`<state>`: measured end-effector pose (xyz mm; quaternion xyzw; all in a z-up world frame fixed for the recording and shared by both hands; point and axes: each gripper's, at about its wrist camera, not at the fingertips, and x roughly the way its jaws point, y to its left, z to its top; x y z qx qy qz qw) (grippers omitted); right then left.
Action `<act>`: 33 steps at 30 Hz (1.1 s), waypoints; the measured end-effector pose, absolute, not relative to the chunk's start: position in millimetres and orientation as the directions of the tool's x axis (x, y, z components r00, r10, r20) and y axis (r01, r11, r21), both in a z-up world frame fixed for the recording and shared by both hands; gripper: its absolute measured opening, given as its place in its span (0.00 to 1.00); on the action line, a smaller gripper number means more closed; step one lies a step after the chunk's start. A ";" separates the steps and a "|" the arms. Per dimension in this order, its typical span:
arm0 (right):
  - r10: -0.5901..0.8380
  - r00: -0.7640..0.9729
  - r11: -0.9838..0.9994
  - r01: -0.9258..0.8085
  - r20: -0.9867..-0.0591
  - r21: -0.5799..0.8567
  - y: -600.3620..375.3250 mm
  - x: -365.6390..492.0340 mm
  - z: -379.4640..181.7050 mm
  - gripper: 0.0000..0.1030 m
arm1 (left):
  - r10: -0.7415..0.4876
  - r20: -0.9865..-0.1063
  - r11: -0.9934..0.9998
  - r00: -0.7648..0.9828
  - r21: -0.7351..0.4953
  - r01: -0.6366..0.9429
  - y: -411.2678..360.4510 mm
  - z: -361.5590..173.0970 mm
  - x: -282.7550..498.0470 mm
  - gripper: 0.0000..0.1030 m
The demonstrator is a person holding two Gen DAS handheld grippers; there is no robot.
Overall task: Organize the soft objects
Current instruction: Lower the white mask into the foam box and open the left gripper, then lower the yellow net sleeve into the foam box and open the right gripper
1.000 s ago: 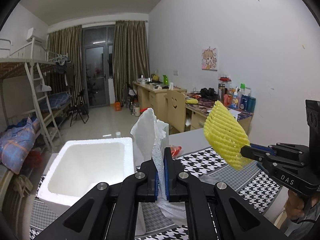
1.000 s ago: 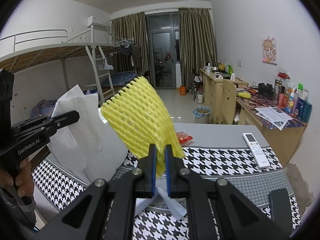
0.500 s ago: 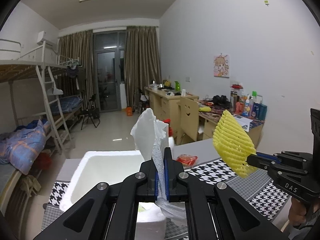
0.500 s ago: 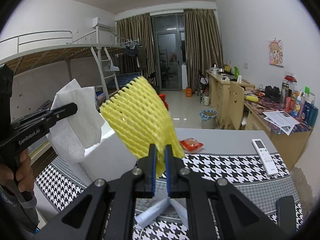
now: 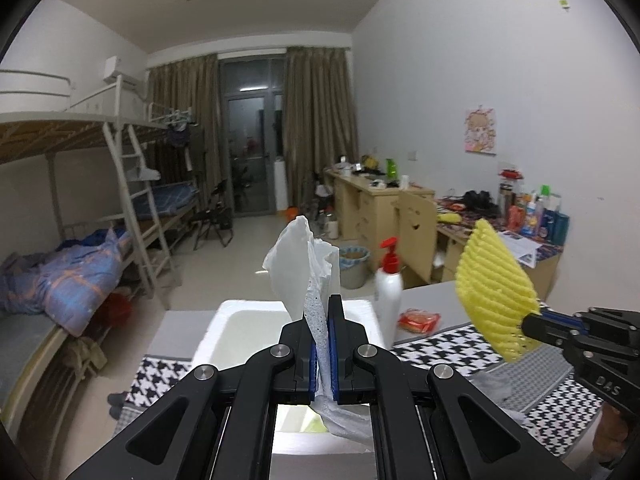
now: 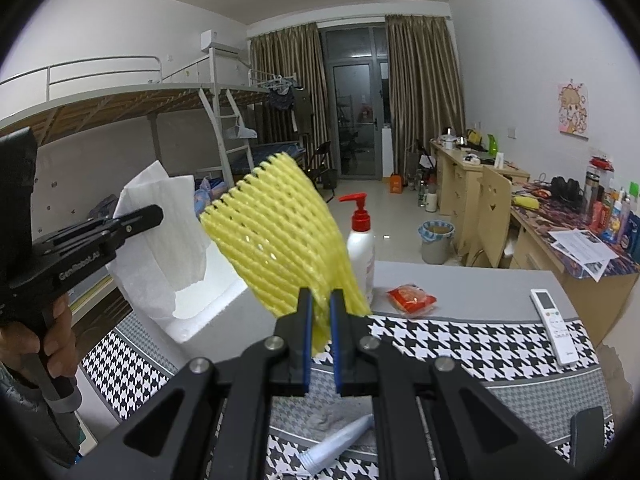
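My left gripper (image 5: 323,320) is shut on a white foam sheet (image 5: 298,264) that stands up from its jaws, held in the air above the open white foam box (image 5: 240,324). In the right wrist view the same sheet (image 6: 160,236) hangs at the left, in the left gripper (image 6: 154,212), over the box (image 6: 224,292). My right gripper (image 6: 320,308) is shut on a yellow foam net sleeve (image 6: 280,232), lifted above the table. The left wrist view shows that net (image 5: 494,288) at the right, pinched by the right gripper (image 5: 532,322).
A white pump bottle with a red top (image 6: 360,252) stands behind the box. A red snack packet (image 6: 412,299), a white remote (image 6: 554,320) and a pale tube (image 6: 340,444) lie on the houndstooth tablecloth (image 6: 460,344). Bunk beds stand left, desks right.
Both grippers have carried their foam pieces sideways above the table. The pump bottle has come into both views, and the box now sits lower and more central under the left gripper.
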<state>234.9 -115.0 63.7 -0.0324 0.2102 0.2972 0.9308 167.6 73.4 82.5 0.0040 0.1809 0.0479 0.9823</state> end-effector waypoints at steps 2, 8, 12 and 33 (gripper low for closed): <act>0.546 0.728 0.815 -0.576 -0.415 0.062 -110.1 235.1 63.5 0.10 | 0.107 -0.369 0.994 0.923 0.023 -0.106 77.8 79.0 170.0 0.05; 0.548 0.723 0.809 -0.585 -0.420 0.050 -102.8 235.5 61.6 0.10 | 0.108 -0.400 0.994 0.910 0.018 -0.110 87.9 71.5 178.2 0.05; 0.542 0.722 0.812 -0.582 -0.430 0.045 -99.9 238.0 59.6 0.10 | 0.107 -0.438 0.993 0.892 0.011 -0.113 95.7 62.9 186.9 0.08; 0.534 0.714 0.811 -0.585 -0.452 0.034 -70.3 240.9 61.0 0.10 | 0.158 -0.391 0.984 0.907 -0.017 -0.179 120.2 69.0 164.8 0.98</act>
